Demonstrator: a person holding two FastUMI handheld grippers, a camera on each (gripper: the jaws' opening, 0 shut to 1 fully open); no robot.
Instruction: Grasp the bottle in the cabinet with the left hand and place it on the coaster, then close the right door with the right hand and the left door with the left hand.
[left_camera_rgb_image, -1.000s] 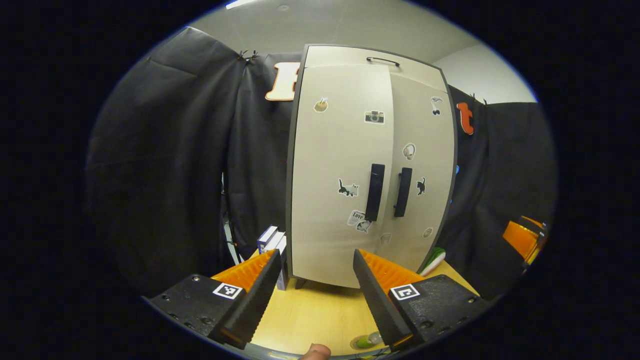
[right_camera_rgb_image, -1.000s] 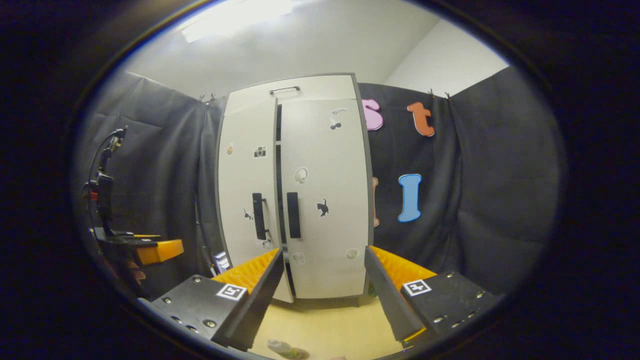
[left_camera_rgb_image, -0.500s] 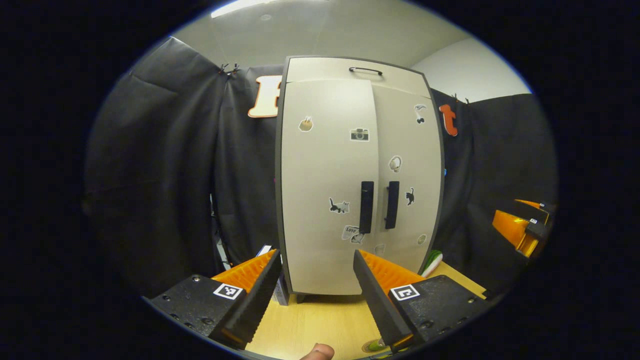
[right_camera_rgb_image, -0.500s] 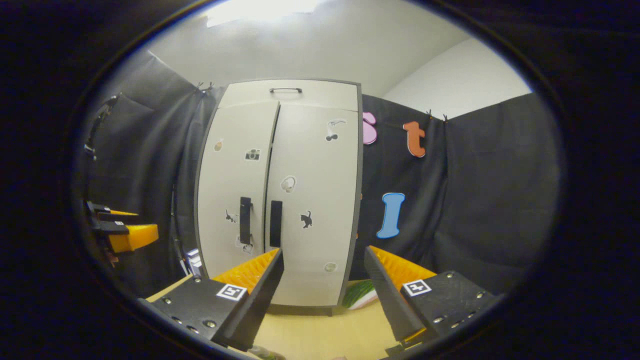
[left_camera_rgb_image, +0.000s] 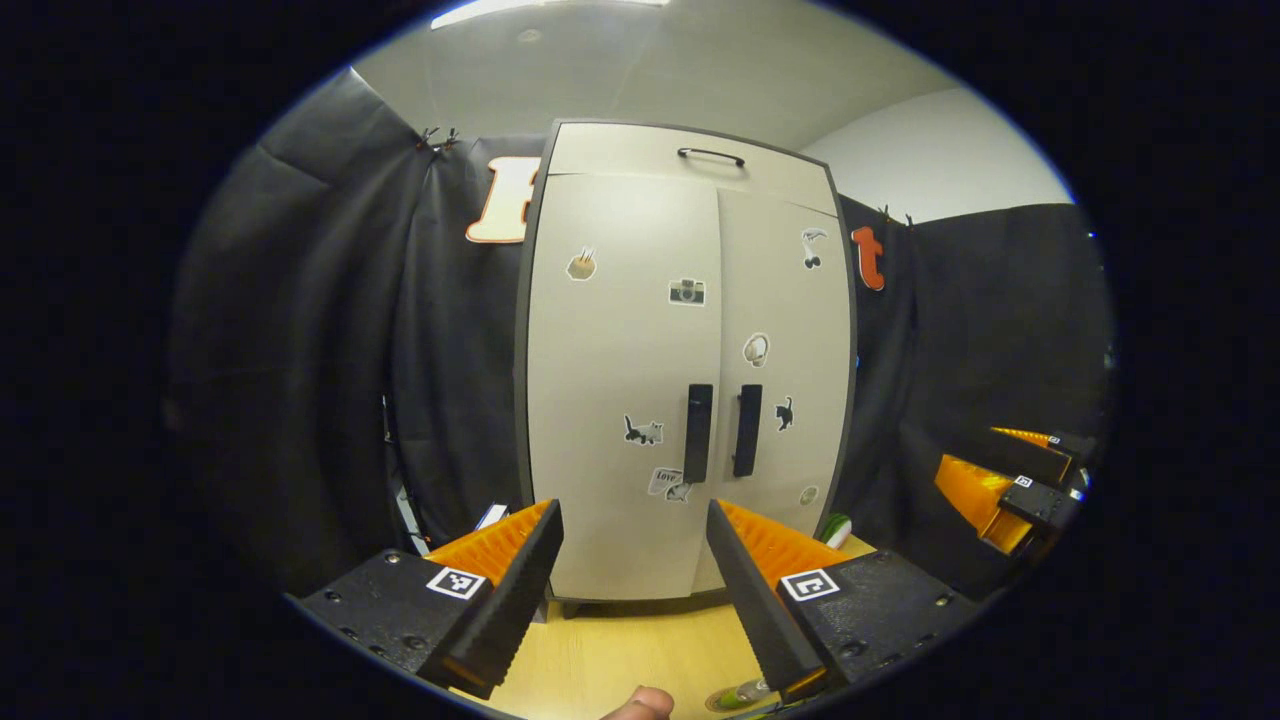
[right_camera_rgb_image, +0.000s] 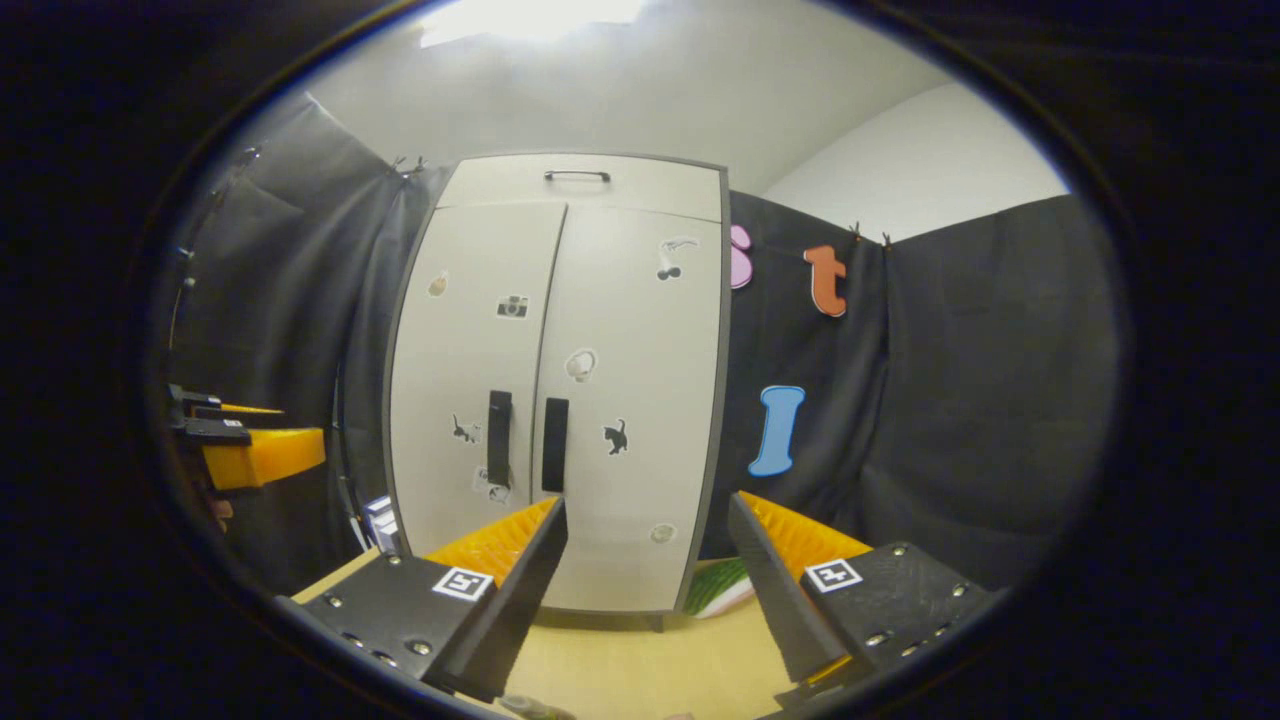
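Note:
The pale cabinet (left_camera_rgb_image: 620, 350) (right_camera_rgb_image: 500, 340) stands on the wooden table with both doors flush and their two dark handles (left_camera_rgb_image: 698, 432) (right_camera_rgb_image: 498, 438) side by side. My left gripper (left_camera_rgb_image: 630, 510) is open in front of the doors, a short way back, with nothing between its fingers. My right gripper (right_camera_rgb_image: 645, 505) is also open and empty, facing the right door. The bottle (left_camera_rgb_image: 735, 693) shows at the bottom edge on the round coaster, just under the left gripper's right finger. Its top (right_camera_rgb_image: 530, 707) peeks in at the bottom of the right gripper view.
Small boxes (right_camera_rgb_image: 380, 520) stand left of the cabinet and a green-and-white item (right_camera_rgb_image: 720, 590) lies at its right foot. The right gripper (left_camera_rgb_image: 1000, 480) shows far right in the left gripper view, the left gripper (right_camera_rgb_image: 250, 450) far left in the right gripper view. A fingertip (left_camera_rgb_image: 640, 703) pokes in below.
The left door, ajar a second ago, has swung flush with the right one. Both grippers have drawn back from the cabinet, still open.

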